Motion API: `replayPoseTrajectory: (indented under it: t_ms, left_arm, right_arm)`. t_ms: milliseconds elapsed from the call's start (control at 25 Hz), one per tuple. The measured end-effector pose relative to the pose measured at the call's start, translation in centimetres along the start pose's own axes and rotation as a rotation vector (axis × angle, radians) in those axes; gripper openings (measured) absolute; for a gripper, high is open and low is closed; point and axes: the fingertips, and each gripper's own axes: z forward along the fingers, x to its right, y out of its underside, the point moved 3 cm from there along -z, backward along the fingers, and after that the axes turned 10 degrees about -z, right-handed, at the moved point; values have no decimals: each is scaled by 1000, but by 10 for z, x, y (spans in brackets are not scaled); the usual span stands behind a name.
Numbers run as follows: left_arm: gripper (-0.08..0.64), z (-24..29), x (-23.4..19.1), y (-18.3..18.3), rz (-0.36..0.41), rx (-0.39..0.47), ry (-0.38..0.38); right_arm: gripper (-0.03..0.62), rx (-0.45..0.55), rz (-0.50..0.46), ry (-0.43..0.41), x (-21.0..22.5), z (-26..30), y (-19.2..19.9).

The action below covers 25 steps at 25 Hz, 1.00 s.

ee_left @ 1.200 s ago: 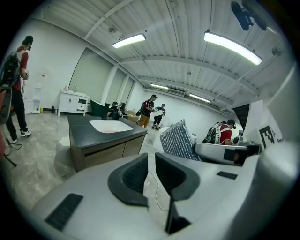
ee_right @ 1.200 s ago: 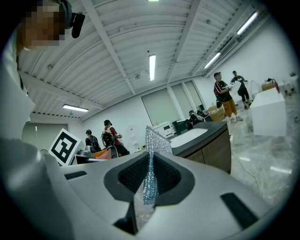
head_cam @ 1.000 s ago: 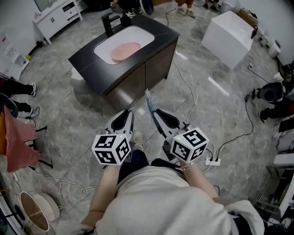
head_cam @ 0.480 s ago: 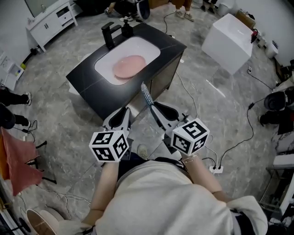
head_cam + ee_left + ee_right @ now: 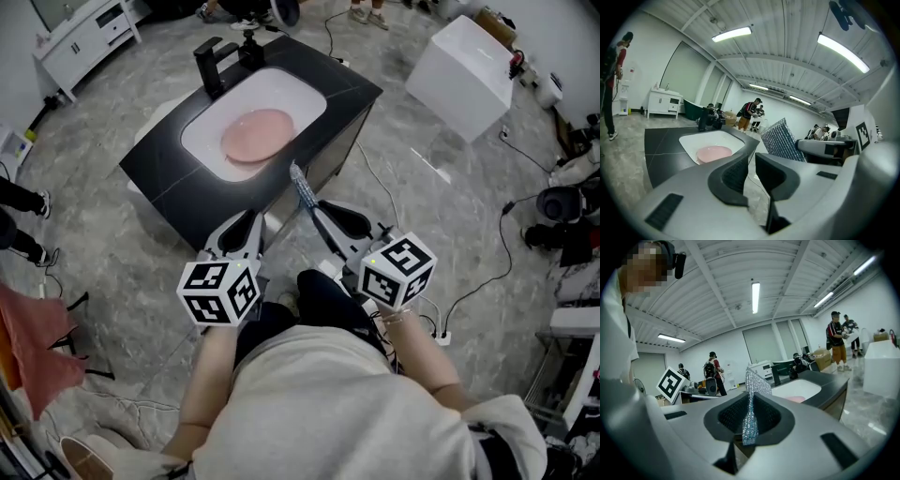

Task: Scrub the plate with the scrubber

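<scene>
Jaws of the left claw (image 5: 244, 223), lower centre-left, stand narrowly apart with nothing between them. Upper centre, the pink plate (image 5: 257, 132) lies in the white sink (image 5: 292, 89) of the black worktop (image 5: 161, 178). The right claw (image 5: 325, 214) pinches the glittery scrubber (image 5: 302, 189), which points lengthwise up-frame toward the sink.

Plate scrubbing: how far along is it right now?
Done: the scrubber is clamped in the right gripper. In hand: both grippers are held short of the sink, the left gripper empty. Left: the pink plate lies in the sink, not yet touched, so all scrubbing remains.
</scene>
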Motion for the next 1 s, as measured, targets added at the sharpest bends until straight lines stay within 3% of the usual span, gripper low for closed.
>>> replayPoseTrajectory:
  t_ms: [440, 640, 1000]
  left_arm:
    - [61, 49, -30, -37, -17, 37, -59]
    - [61, 85, -46, -64, -36, 108, -125]
    - [61, 155, -62, -96, -87, 126, -231]
  right_arm:
    - [44, -4, 8, -68, 51, 62, -12]
    - [44, 1, 22, -114, 91, 92, -22]
    - [44, -36, 20, -219, 171, 141, -42]
